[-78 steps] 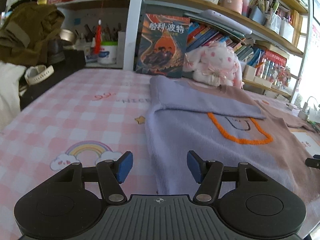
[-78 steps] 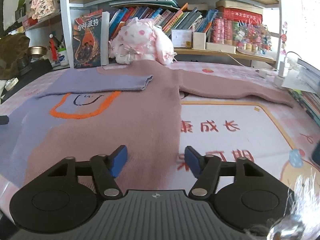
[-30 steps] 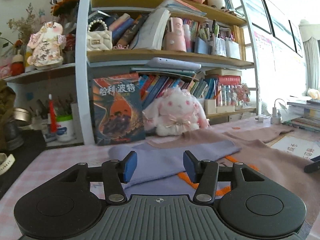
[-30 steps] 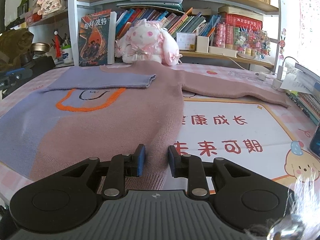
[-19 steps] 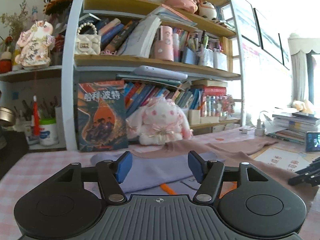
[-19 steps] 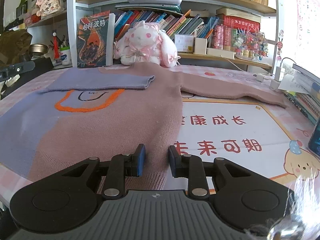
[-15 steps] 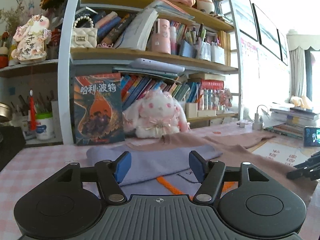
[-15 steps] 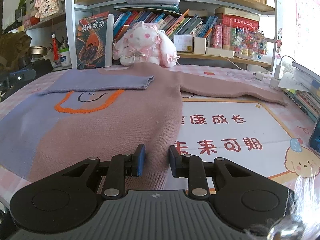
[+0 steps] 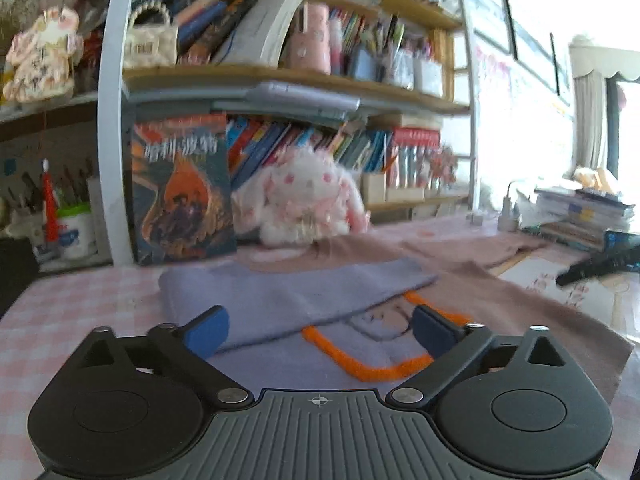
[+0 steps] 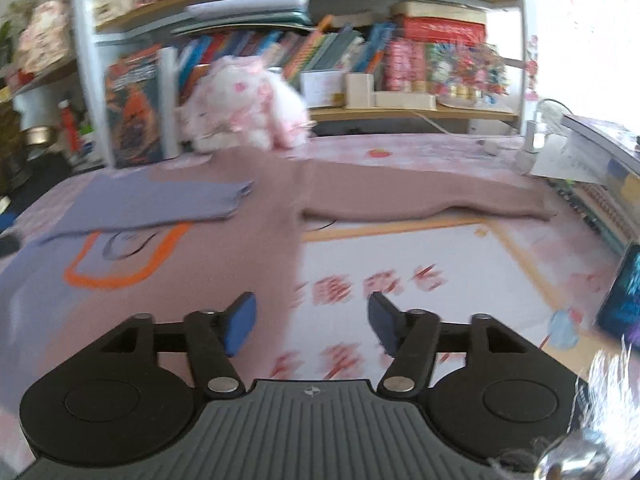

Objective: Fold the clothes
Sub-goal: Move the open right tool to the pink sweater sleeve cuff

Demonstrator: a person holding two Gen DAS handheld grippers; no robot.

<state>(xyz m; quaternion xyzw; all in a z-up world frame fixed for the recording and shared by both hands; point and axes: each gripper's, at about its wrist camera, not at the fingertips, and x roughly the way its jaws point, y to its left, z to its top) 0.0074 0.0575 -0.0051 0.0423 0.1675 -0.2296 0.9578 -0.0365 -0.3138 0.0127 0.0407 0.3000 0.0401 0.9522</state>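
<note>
A pink and lilac sweater [image 10: 248,240] with an orange outline motif [image 10: 120,272] lies flat on the desk. Its lilac sleeve [image 10: 152,204] is folded across the chest. Its pink sleeve [image 10: 420,200] stretches out to the right. My right gripper [image 10: 310,320] is open and empty, above the sweater's right edge. My left gripper [image 9: 320,328] is open and empty, low over the sweater's lilac side [image 9: 288,300], with the motif [image 9: 360,360] between its fingers. The right gripper's finger [image 9: 596,266] shows at the far right of the left wrist view.
A white and pink plush rabbit [image 10: 244,108] and an upright book [image 9: 180,188] stand behind the sweater's collar. Bookshelves [image 9: 280,80] fill the back. A stack of books [image 9: 580,212] and a phone [image 10: 624,292] lie at the right. A printed mat [image 10: 420,280] covers the desk.
My right gripper has opened, letting go of the sweater's hem, and has moved right and up. My left gripper has opened wider and tilted down over the lilac side.
</note>
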